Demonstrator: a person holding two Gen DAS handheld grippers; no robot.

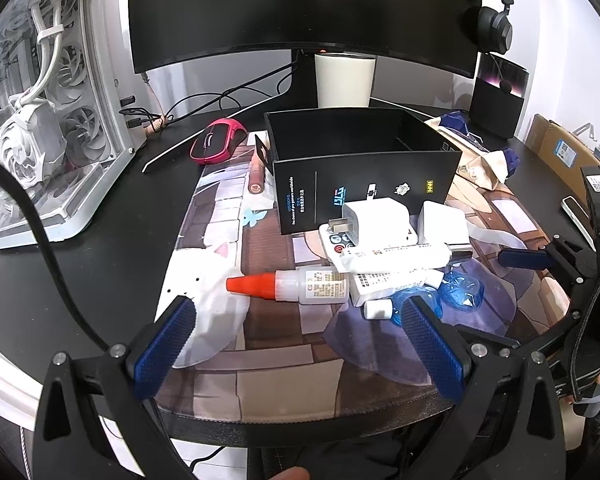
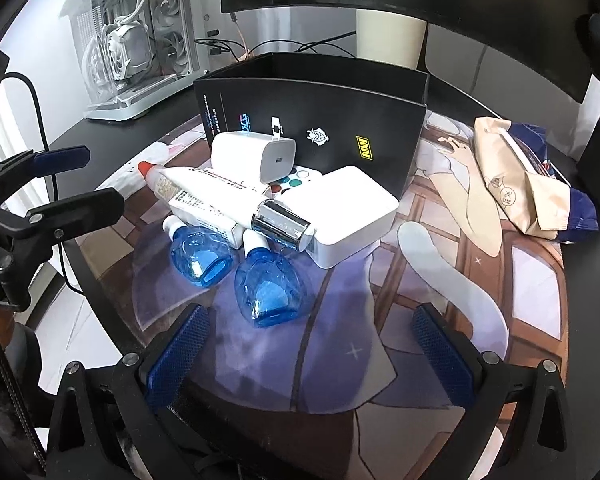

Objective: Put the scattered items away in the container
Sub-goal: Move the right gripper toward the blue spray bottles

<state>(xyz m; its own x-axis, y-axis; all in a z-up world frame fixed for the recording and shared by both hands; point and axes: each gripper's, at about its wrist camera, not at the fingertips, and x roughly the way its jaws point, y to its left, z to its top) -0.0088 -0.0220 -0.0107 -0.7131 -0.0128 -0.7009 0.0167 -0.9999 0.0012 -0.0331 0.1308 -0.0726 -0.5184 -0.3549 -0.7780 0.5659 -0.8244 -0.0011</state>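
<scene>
A black open-topped box (image 1: pixel 364 192) (image 2: pixel 312 136) stands on the printed desk mat. Piled against its front wall are a white charger plug (image 1: pixel 374 222) (image 2: pixel 256 156), a white square block (image 1: pixel 444 224) (image 2: pixel 348 212), a remote with coloured buttons (image 1: pixel 334 242), a white tube with a silver cap (image 1: pixel 396 258) (image 2: pixel 228 196), an orange-capped glue bottle (image 1: pixel 300 286) and two blue bottles (image 2: pixel 202 258) (image 2: pixel 270 288). My left gripper (image 1: pixel 298 314) is open just short of the glue bottle. Near the closer blue bottle, my right gripper (image 2: pixel 310 320) is open and holds nothing.
A pink mouse (image 1: pixel 218 142) and a brown tube (image 1: pixel 256 176) lie left of the box. A white PC case (image 1: pixel 48 120) fills the far left, with a monitor (image 1: pixel 300 8) behind. A crumpled paper bag (image 2: pixel 516 184) lies to the right. Cables trail across the desk.
</scene>
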